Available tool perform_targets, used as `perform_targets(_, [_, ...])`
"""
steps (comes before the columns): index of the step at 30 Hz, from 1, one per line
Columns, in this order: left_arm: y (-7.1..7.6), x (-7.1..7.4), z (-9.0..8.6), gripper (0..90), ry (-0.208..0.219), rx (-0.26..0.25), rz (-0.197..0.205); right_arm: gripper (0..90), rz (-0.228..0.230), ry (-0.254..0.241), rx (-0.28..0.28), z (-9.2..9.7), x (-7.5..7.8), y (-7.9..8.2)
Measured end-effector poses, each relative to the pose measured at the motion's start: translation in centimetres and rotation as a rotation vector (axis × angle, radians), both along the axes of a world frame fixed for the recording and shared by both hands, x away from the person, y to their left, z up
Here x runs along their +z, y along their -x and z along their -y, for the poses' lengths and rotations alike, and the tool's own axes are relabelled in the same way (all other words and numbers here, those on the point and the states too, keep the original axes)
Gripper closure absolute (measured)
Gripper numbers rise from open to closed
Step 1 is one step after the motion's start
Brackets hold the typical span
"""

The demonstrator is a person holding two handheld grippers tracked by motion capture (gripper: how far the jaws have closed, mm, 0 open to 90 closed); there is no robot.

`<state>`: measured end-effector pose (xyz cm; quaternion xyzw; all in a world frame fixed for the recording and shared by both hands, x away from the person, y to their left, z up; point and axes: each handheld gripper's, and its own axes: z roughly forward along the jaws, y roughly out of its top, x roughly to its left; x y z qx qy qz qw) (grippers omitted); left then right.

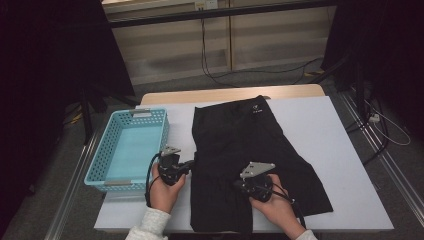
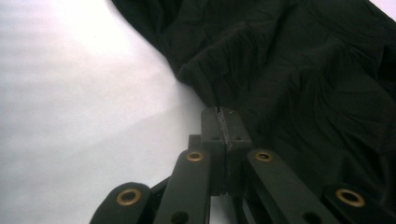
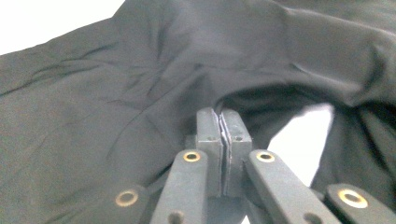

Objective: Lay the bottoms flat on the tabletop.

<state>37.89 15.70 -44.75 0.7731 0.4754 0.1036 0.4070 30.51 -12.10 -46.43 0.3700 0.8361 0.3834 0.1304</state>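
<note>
Pinching the black shorts (image 1: 250, 150), both sets of jaws clamp fabric edges; bare table (image 1: 340, 145) lies rightward.

— What is counted on the table (image 1: 345, 150) at this moment?

— One black garment (image 1: 250, 150) is seen, spread flat, and one turquoise basket (image 1: 112, 145) is counted beside it.

— And the tools?

— Two grippers are counted: the left gripper (image 1: 191, 163) and the right gripper (image 1: 237, 185), one held in each of two hands. One table is counted under it all.
</note>
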Motion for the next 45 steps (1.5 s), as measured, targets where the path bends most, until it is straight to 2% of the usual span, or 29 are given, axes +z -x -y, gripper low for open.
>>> perform_targets(1, [0.0, 0.1, -0.1, 89.8, 0.006, 0.003, 0.001, 88.7, -0.022, -0.012, -0.004, 0.6, 0.4, 0.3])
perform_targets(4, [0.0, 0.2, -0.1, 89.8, 0.012, -0.002, -0.005, 88.3, -0.026, -0.027, -0.010, 1.4, 0.9, 0.7])
perform_targets(5, [0.0, 0.1, 0.0, 89.9, 0.014, 0.002, 0.002, 86.5, -0.051, -0.048, -0.011, 2.0, 1.2, 1.1])
perform_targets(6, [0.0, 0.1, 0.0, 89.9, 0.005, 0.000, -0.001, 86.5, -0.051, -0.048, -0.011, 2.0, 1.2, 1.1])
perform_targets(8, [0.0, 0.1, -0.1, 89.8, 0.012, 0.001, -0.008, 85.3, -0.065, -0.005, -0.009, 2.3, 1.2, 1.2])
perform_targets(9, [0.0, 0.1, -0.2, 89.8, 0.015, 0.002, -0.009, 84.2, -0.078, -0.005, -0.010, 2.5, 1.1, 1.2])
perform_targets(11, [0.0, 0.1, -0.1, 89.8, 0.014, 0.000, -0.010, 80.4, -0.045, -0.011, -0.032, 2.7, 1.2, 1.1])
perform_targets(14, [0.0, 0.0, 0.0, 89.8, 0.009, -0.006, -0.013, 69.5, 0.007, -0.011, -0.083, 2.5, 1.3, 0.3])
perform_targets(15, [0.0, 0.0, 0.0, 89.8, 0.007, -0.003, -0.013, 65.7, 0.016, -0.003, -0.102, 2.4, 1.2, 0.0])
perform_targets(16, [0.0, -0.1, 0.0, 89.8, 0.011, -0.003, -0.017, 67.0, 0.025, -0.009, -0.118, 2.4, 1.0, -0.4])
perform_targets(18, [-0.1, -0.1, -0.1, 89.8, 0.008, -0.005, -0.017, 64.0, 0.022, 0.006, -0.108, 2.2, 0.8, -0.5])
perform_targets(19, [-0.1, -0.1, -0.1, 89.8, 0.012, -0.002, -0.019, 64.5, 0.011, 0.016, -0.106, 2.0, 0.6, -0.6])
perform_targets(20, [-0.1, -0.1, -0.1, 89.8, 0.011, -0.003, -0.017, 69.0, 0.003, 0.023, -0.101, 1.8, 0.3, -0.7])
perform_targets(21, [-0.1, -0.1, -0.1, 89.8, 0.005, -0.007, -0.017, 75.1, 0.001, 0.024, -0.086, 1.6, -0.1, -0.7])
perform_targets(22, [-0.1, -0.1, -0.1, 89.8, 0.008, -0.004, -0.013, 87.3, 0.000, 0.002, -0.080, 1.6, -0.2, -0.7])
perform_targets(23, [0.0, 0.0, -0.1, 89.8, 0.008, -0.001, -0.010, 89.5, -0.007, -0.004, -0.064, 1.7, -0.1, -0.6])
perform_targets(24, [0.0, 0.1, -0.2, 89.8, 0.009, 0.003, -0.008, 89.9, -0.019, 0.012, -0.062, 1.8, 0.1, -0.5])
perform_targets(27, [0.0, 0.1, -0.4, 89.8, 0.020, 0.006, -0.008, 90.0, -0.057, -0.010, -0.066, 2.9, 0.7, 0.1])
perform_targets(30, [0.0, -0.1, -0.1, 89.6, 0.011, -0.010, -0.010, 90.0, -0.055, -0.002, -0.087, 3.9, 1.3, 0.7])
perform_targets(32, [0.0, -0.3, 0.2, 89.3, 0.013, -0.027, -0.028, 89.0, -0.019, 0.042, -0.095, 4.0, 1.5, 0.9])
perform_targets(33, [0.1, -0.4, 0.3, 88.3, 0.017, -0.024, -0.029, 84.9, -0.014, 0.036, -0.102, 4.0, 1.5, 0.9])
perform_targets(34, [0.1, -0.5, 0.3, 85.7, 0.009, -0.034, -0.029, 85.3, -0.007, 0.029, -0.100, 4.0, 1.6, 0.9])
perform_targets(35, [0.1, -0.5, 0.3, 80.2, 0.010, -0.035, -0.034, 83.9, 0.000, 0.024, -0.093, 3.9, 1.7, 0.9])
perform_targets(38, [0.1, -0.5, 0.3, 74.0, 0.011, -0.036, -0.039, 74.7, 0.041, 0.006, -0.075, 3.0, 2.1, 1.0])
perform_targets(40, [0.1, -0.5, 0.2, 65.2, 0.016, -0.020, -0.018, 67.0, 0.072, -0.011, -0.035, 2.1, 2.2, 1.1])
perform_targets(42, [0.1, -0.3, 0.2, 59.5, 0.037, -0.014, -0.007, 59.3, 0.064, -0.025, 0.015, 0.9, 2.0, 1.1])
perform_targets(45, [0.1, -0.2, 0.2, 47.5, 0.038, -0.009, 0.008, 55.5, 0.032, -0.060, 0.117, -1.1, 0.9, 1.2])
